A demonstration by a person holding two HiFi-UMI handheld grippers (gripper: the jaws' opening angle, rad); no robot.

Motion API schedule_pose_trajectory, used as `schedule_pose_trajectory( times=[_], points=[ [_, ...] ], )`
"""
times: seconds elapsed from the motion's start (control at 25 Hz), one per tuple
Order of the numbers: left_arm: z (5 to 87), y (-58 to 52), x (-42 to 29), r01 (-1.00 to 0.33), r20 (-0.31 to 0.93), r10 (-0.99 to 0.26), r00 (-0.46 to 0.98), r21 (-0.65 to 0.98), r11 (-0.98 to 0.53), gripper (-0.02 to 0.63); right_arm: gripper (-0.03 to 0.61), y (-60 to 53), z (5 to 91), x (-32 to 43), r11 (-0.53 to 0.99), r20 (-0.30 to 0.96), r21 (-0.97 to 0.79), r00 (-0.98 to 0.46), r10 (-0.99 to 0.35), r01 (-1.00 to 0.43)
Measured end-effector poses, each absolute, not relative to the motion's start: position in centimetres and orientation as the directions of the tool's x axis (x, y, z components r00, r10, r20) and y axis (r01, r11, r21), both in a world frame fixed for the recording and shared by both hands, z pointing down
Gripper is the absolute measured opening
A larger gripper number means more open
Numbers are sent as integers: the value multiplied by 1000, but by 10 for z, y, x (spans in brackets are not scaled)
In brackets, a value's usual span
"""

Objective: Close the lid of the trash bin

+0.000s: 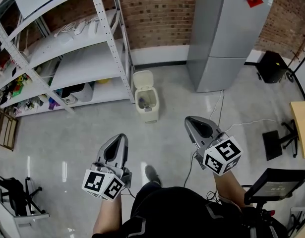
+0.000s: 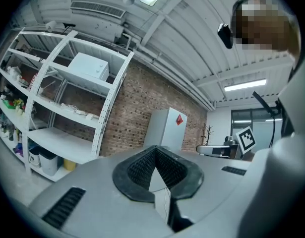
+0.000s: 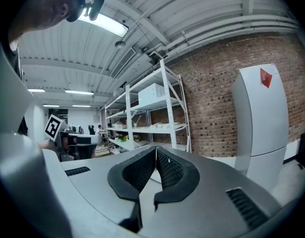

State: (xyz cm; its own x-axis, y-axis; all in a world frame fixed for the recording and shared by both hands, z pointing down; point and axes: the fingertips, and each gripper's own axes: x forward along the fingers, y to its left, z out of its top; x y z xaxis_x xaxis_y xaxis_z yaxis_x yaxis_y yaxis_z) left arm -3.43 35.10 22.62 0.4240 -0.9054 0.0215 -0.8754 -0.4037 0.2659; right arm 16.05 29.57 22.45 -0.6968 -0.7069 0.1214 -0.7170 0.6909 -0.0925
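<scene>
Close before the person, the left gripper (image 1: pixel 118 139) and the right gripper (image 1: pixel 192 122) hung side by side over the floor (image 1: pixel 172 133), each with jaws pressed together on nothing. Ahead of both, between their lines, stood the trash bin (image 1: pixel 146 104), well apart from them, its lid (image 1: pixel 142 79) tipped up and back. Beyond it, ahead of the left gripper, rose the white shelving (image 1: pixel 83 58). Ahead of the right gripper stood the grey cabinet (image 1: pixel 226 33), against the brick wall (image 1: pixel 154 14).

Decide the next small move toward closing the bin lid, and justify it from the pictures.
Probably step toward the trash bin, leading with the right gripper. Its lid stands upright, open, and that gripper and the left gripper, jaws shut on nothing, are both far short of it.
</scene>
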Motion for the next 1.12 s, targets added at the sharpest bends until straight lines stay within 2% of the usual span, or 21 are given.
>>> schedule_pose_trajectory(
  times=[0.44,0.68,1.12],
  points=[
    [231,234,-121,-849,-6,-897,442,319,-421,-2,8,183,229,76,664,174,-92,-669,-723,-742],
    [241,185,-129,-830,6,-883,469,345,-438,-2,8,135,237,57,665,206,-96,-669,-715,-741],
    [246,45,-131,-868,38,-900,435,285,-407,-2,8,-13,255,48,694,174,-113,-702,-691,-711]
  ],
)
